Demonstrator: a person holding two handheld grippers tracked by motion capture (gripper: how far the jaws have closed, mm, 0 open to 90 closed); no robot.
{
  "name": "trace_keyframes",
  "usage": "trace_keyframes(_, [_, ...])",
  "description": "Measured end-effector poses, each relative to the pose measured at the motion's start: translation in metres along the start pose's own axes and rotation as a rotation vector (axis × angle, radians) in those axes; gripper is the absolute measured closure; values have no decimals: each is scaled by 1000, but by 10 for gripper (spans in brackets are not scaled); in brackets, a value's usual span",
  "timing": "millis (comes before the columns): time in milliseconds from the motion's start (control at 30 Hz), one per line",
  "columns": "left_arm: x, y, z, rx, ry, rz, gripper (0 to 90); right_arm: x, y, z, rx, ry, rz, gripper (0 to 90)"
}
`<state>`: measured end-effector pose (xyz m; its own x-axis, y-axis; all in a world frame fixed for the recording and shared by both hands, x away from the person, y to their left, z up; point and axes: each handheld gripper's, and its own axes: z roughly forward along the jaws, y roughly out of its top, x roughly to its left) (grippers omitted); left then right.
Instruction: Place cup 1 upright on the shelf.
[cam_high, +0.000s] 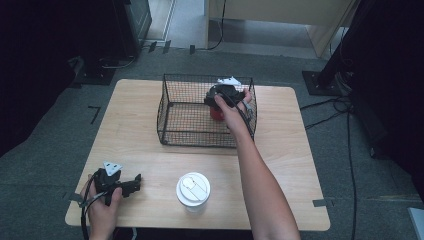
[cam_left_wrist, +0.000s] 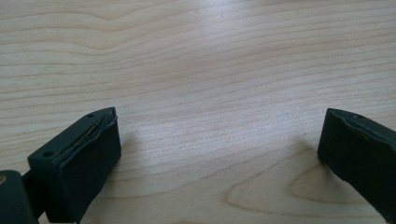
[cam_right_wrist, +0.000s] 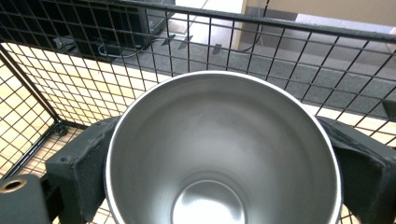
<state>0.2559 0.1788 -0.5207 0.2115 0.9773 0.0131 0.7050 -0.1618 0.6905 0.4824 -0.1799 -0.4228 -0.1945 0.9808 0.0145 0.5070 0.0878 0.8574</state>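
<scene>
- Both jaws of my right gripper (cam_right_wrist: 219, 186) clamp the cup (cam_right_wrist: 224, 149) from either side, inside the wire basket (cam_high: 172, 107) on the table (cam_high: 280, 150)
- Steel-lined within, empty, mouth open toward the camera; red outside in the high view (cam_high: 216, 114)
- My left gripper (cam_left_wrist: 219, 154) rests spread wide over bare wood, holding nothing; a lidded white cup (cam_high: 193, 189) stands near it

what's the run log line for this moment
right tongs: shut on steel cup inside wire basket | left tongs: open, empty, over table
</scene>
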Motion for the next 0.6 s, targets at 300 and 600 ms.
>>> trace_keyframes(300, [0, 0, 0, 0, 0, 1, 0, -5, 0, -2, 47, 13, 46, 58])
trace_keyframes(600, [0, 0, 0, 1, -1, 2, 0, -5, 2, -6, 81, 34, 52, 0])
